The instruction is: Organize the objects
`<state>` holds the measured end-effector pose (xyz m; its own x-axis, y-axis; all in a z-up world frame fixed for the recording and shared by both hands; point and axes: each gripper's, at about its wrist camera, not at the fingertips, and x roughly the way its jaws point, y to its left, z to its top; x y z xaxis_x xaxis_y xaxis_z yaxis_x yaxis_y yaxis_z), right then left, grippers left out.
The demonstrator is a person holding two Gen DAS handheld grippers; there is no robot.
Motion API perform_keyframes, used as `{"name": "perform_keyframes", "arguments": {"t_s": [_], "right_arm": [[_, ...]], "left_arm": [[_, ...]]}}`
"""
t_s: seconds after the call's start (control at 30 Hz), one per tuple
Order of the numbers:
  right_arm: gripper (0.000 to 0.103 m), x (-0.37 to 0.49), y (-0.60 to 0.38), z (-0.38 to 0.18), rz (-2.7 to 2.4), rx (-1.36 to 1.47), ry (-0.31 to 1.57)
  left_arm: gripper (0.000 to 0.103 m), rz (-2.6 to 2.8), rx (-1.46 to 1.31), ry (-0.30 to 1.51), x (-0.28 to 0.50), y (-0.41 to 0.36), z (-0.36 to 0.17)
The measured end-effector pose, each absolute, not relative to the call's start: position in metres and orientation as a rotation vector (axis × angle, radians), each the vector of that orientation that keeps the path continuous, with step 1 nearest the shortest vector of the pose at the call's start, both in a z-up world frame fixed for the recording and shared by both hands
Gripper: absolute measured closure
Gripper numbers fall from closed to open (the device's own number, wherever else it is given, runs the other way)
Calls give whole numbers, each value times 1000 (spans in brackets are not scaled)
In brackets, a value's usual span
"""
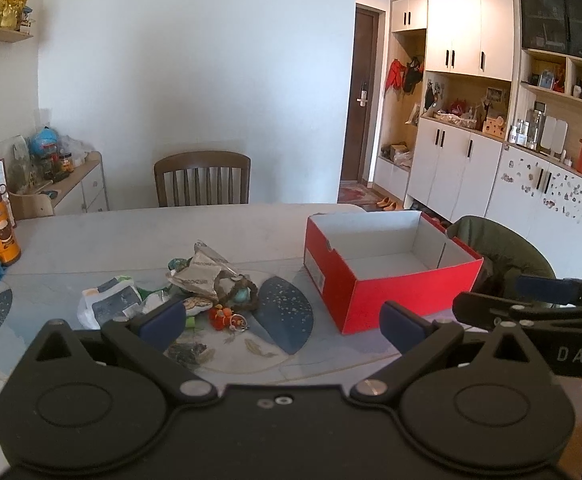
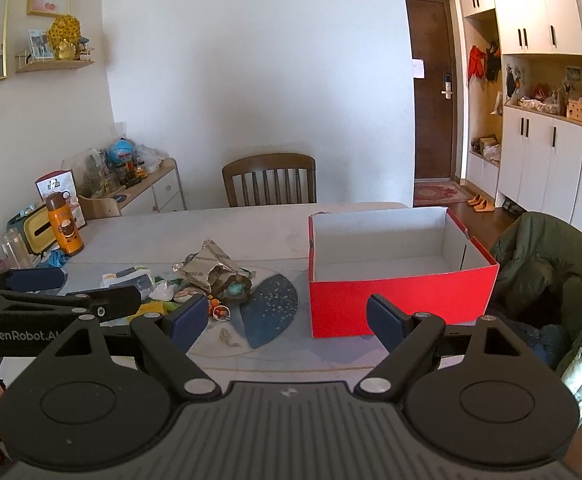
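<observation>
Left of the red box (image 1: 391,276) on the pale table (image 1: 131,236) lies the clutter to be sorted: a crumpled silver-brown wrapper (image 1: 203,272), a white-and-blue packet (image 1: 111,304), a brown ring with a turquoise piece inside it (image 1: 241,294), and a small orange toy (image 1: 223,318). They overlap in one heap, touching each other, and part of the heap rests on a clear round mat with a dark blue speckled patch (image 1: 285,312). That patch fills the strip of table between the heap and the box's near left corner.

Seen from the right wrist, the box (image 2: 399,308) stands open-topped, its white inside bare, its right wall at the table's right edge beside a chair draped with a green jacket (image 2: 551,276). Beyond the heap and the box, the tabletop runs bare to the far edge, where a wooden chair (image 2: 269,180) is pushed in. An orange flask (image 2: 65,226) stands far left of the box, at the table's left end.

Both tools hover above the near edge of the table. The left gripper (image 1: 283,322) has its blue pads spread wide with nothing between them, and the right gripper (image 2: 287,318) is likewise spread and empty, framing the box's near left corner. Each tool shows in the other's view, side by side and apart.
</observation>
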<state>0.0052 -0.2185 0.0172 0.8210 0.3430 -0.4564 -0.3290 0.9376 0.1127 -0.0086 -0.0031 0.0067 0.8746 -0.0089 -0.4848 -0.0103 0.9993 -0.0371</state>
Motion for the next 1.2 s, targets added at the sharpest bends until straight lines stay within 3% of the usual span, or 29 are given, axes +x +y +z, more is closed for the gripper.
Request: {"name": "perform_keyframes", "arguments": {"t_s": [0.8,1.2], "right_arm": [[17,21,-192,15,400,-15,507],[17,78,-114,-9,484,-80,584]], "left_arm": [[0,8,-72,471,-7,14,5],[0,103,-95,540,48,100,-16]]}}
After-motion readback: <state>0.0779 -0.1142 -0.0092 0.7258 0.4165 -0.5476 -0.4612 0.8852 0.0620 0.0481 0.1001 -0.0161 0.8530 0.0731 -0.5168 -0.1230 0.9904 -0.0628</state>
